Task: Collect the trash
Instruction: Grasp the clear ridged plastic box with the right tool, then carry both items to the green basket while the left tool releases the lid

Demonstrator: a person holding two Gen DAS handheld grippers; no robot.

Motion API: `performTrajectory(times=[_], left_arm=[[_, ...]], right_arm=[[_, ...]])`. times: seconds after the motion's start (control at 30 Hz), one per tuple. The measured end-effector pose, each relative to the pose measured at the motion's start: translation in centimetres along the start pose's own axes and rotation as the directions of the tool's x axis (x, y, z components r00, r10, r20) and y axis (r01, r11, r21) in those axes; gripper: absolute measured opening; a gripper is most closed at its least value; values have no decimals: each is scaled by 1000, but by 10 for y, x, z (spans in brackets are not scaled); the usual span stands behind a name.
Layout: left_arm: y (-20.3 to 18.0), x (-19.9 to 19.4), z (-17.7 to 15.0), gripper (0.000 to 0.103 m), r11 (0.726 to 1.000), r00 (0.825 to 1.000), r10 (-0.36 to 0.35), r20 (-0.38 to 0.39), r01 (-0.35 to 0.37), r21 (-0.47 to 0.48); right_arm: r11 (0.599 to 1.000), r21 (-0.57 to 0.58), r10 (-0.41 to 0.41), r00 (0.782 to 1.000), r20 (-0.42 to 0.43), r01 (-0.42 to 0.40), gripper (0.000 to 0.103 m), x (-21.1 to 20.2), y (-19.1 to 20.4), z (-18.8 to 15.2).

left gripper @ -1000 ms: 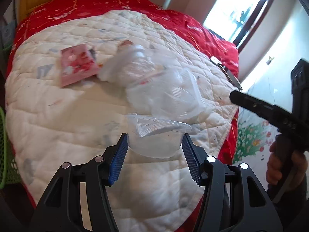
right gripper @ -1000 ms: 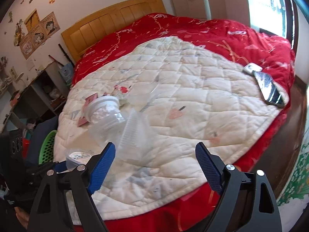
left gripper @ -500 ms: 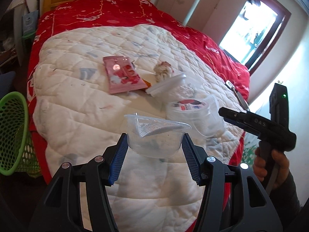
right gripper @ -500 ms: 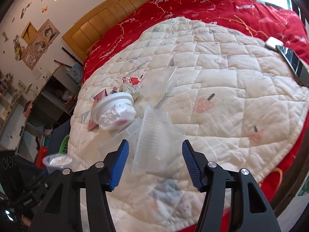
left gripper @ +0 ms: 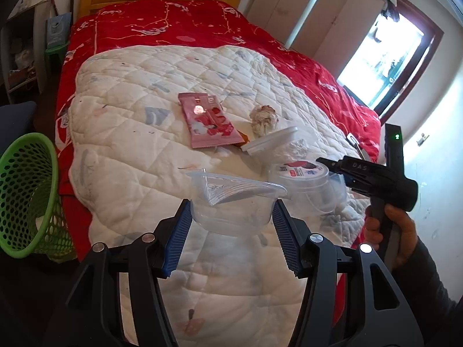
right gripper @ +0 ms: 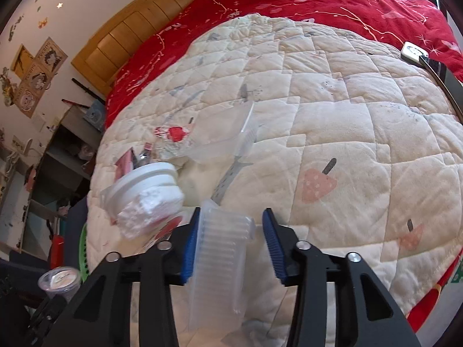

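My left gripper is shut on a clear plastic bowl with crumpled film inside, held above the quilt's near edge. The right gripper is closing its jaws around a ribbed clear plastic container; the left pad touches it and a thin gap shows at the right pad. Further trash lies on the white quilt: a pink wrapper, a crumpled paper ball, a white-lidded tub stuffed with tissue, a labelled round tub and a clear tray.
A green mesh basket stands on the floor left of the bed. A phone and white charger lie at the quilt's far right edge. A hand holds the right gripper's handle. Shelves and a wooden headboard stand behind.
The right gripper came down over the ribbed container and its jaws narrowed from wide to close around it. The left gripper, still holding the bowl, swung so the green basket came into view.
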State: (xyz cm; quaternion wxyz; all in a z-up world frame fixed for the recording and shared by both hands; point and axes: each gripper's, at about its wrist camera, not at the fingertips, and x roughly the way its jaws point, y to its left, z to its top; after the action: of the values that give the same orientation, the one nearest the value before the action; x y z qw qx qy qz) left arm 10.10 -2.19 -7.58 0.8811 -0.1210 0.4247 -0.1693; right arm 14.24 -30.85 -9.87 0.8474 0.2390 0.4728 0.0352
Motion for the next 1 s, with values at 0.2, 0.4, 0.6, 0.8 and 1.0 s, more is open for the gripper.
performTrajectory(times=[0.2,0.4,0.6,0.8,1.0], left_arm=[[10,-7,-2,56,1000,1000,7,11,-7,-21],[18,-18,-1,56,999,999,10,35,-9,-35],[35,-40,3,56,997,996,27,80,-21,-73],[65,-65,4,56,990,989,74,127,-57,-130],[107,-86,1,56,973,977,152,148,-122,-195]], right_arm=[[1000,2,-27,999,25,27,27,1,-4,-2],[996,-69,-51,994,97,57,27,-25,10,-9],[985,-169,-10,985,170,40,27,-64,43,-9],[964,-266,63,975,212,-4,27,-94,87,-11],[935,-340,168,970,173,-101,27,-97,140,-18]])
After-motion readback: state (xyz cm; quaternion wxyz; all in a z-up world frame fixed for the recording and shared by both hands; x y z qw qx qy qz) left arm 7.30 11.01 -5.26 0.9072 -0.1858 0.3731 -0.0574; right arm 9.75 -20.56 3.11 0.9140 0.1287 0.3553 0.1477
